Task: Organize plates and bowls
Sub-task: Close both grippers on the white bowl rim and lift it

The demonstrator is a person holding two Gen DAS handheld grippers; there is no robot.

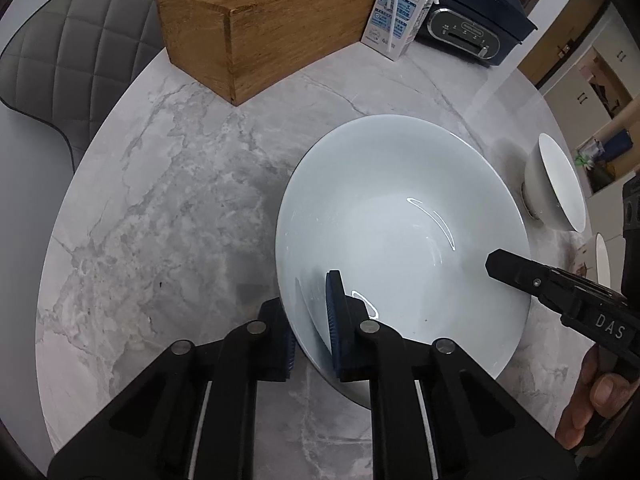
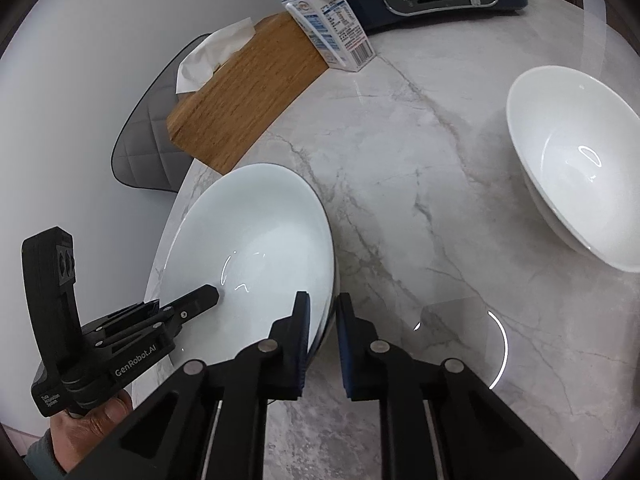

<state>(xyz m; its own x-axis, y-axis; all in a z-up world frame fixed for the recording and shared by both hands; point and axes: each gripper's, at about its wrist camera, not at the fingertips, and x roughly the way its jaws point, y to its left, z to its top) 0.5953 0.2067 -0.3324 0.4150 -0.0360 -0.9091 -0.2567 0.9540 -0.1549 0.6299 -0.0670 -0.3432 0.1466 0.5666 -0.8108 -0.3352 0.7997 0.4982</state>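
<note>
A large white deep plate sits on the marble table; it also shows in the right wrist view. My left gripper is shut on its near-left rim, one blue pad inside, one outside. My right gripper is shut on the opposite rim, also with one pad inside and one outside. Each gripper shows in the other's view, the right one and the left one. A white bowl stands apart to the right, also seen in the left wrist view.
A wooden tissue box, a milk carton and a dark blue appliance stand along the table's far side. A grey quilted chair is beyond the table edge. Another white rim shows at the right.
</note>
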